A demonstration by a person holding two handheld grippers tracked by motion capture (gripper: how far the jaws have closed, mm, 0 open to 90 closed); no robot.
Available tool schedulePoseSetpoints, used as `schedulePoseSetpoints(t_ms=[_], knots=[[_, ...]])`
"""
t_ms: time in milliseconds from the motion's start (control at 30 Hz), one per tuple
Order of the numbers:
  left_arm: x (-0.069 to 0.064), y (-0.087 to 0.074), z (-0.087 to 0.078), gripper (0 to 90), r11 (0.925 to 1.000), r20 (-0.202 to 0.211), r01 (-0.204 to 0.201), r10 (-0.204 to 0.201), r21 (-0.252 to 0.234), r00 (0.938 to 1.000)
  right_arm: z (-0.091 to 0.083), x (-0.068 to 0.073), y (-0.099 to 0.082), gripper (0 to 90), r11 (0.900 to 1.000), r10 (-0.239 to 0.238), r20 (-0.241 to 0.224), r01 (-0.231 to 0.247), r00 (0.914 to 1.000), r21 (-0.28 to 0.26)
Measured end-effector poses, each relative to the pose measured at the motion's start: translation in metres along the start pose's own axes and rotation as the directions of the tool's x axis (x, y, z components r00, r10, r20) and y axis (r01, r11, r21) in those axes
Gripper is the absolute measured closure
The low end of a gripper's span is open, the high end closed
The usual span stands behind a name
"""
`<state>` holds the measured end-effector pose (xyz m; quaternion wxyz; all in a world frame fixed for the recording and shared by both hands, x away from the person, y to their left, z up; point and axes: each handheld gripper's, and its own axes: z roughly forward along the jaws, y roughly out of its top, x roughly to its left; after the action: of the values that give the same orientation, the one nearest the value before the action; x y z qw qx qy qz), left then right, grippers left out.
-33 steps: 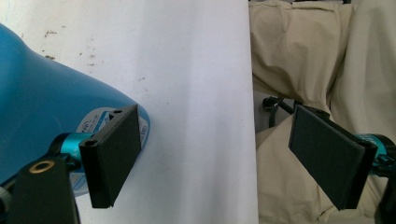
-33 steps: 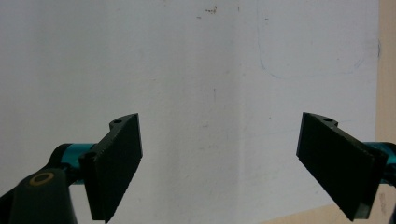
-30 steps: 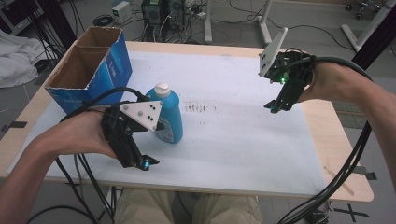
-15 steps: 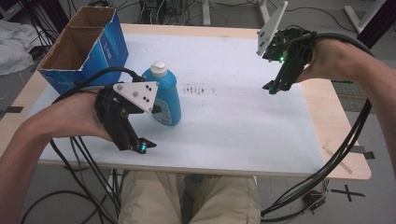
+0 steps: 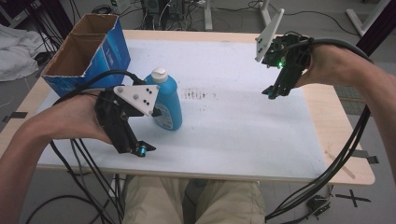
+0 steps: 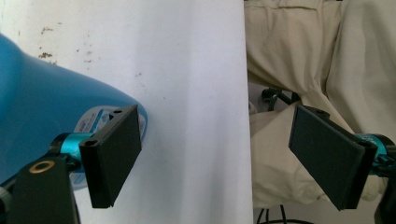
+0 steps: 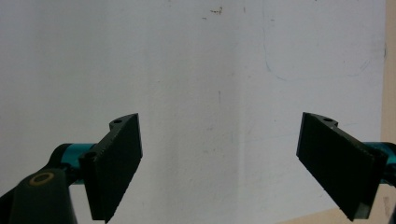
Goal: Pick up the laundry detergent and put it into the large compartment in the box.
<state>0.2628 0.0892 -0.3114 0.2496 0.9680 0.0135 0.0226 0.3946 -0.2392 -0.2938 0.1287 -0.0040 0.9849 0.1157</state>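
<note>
Left tongs point(image 6: 217, 156) gape just beside the upright blue bottle point(image 5: 164, 100).

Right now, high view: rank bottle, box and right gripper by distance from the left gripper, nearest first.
From the left gripper:
1. Bottle, just beyond it on the sheet, blue with a white cap.
2. Box, far-left corner of the table, open cardboard.
3. Right gripper, across the table on the right side, held above the sheet.

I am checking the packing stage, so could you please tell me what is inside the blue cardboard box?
The blue cardboard box stands open-topped, showing bare brown inner walls; its floor is hidden from view.
</note>
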Motion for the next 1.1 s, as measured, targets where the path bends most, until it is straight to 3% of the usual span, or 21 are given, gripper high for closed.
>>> schedulePoseSetpoints(t_ms=[233, 500, 600, 733, 900, 1100], knots=[[0.005, -0.01, -0.013, 17.2, 0.9997, -0.014, 0.019, -0.019, 0.015, 0.9997, 0.001, 0.0, 0.0, 13.4, 1.0, 0.0, 0.003, 0.0, 1.0, -0.009], [0.019, -0.021, -0.029, 17.2, 0.998, -0.031, 0.044, -0.042, 0.046, 0.9986, 0.004, 0.0, 0.0, 13.4, 1.0, -0.006, 0.001, 0.006, 1.0, 0.004], [0.033, -0.025, -0.039, 17.2, 0.9955, -0.05, 0.054, -0.05, 0.078, 0.9975, 0.003, 0.001, -0.001, 13.4, 1.0, -0.004, 0.002, 0.004, 1.0, 0.002], [0.05, -0.027, -0.051, 17.2, 0.9942, -0.07, 0.069, -0.063, 0.083, 0.9955, 0.001, 0.002, -0.002, 13.4, 1.0, -0.001, 0.005, 0.001, 1.0, -0.004], [0.072, -0.02, -0.059, 17.2, 0.9907, -0.093, 0.054, -0.042, 0.125, 0.9947, 0.001, 0.001, -0.003, 13.4, 1.0, 0.009, 0.006, -0.008, 0.9999, -0.003], [0.093, -0.008, -0.054, 17.2, 0.9904, -0.047, 0.016, -0.009, 0.137, 0.9988, 0.002, 0.001, -0.001, 13.4, 1.0, 0.003, 0.008, -0.003, 1.0, -0.003]])
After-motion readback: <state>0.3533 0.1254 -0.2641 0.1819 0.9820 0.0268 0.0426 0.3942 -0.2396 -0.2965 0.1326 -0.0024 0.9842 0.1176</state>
